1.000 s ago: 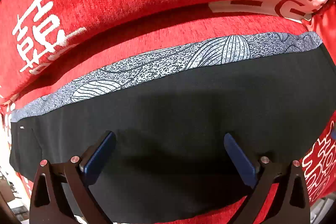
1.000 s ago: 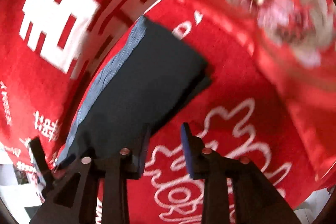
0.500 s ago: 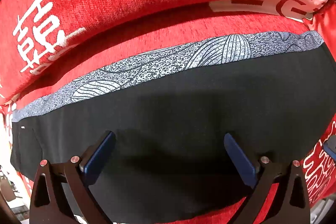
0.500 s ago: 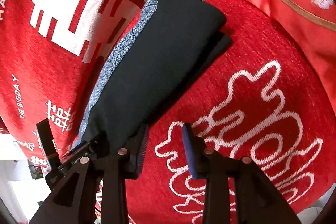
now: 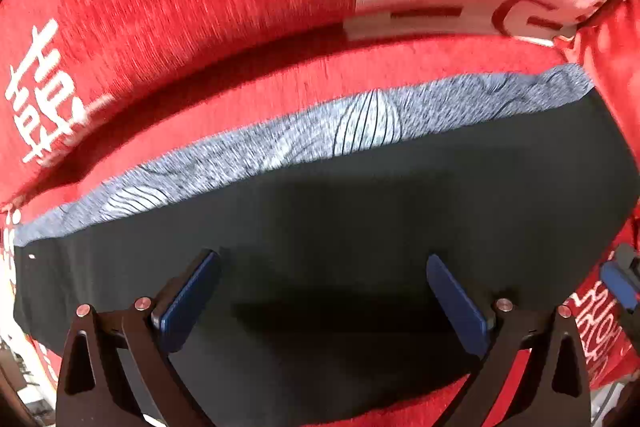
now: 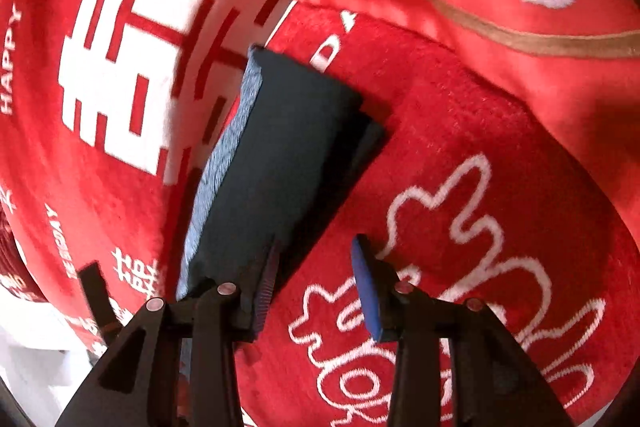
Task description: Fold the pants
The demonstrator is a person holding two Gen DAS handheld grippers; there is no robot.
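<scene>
On red cover (image 6: 460,155) | folded pants (image 6: 280,155) lie lengthwise | patterned edge (image 5: 360,123) toward backrest

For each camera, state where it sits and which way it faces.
Left wrist: on the left gripper, looking straight down onto the folded pants; its fingers stand wide apart.
Right wrist: on the right gripper, angled down across the red blanket; its jaws are opening, nothing between them.
Shared: both see the pants and blanket.
</scene>
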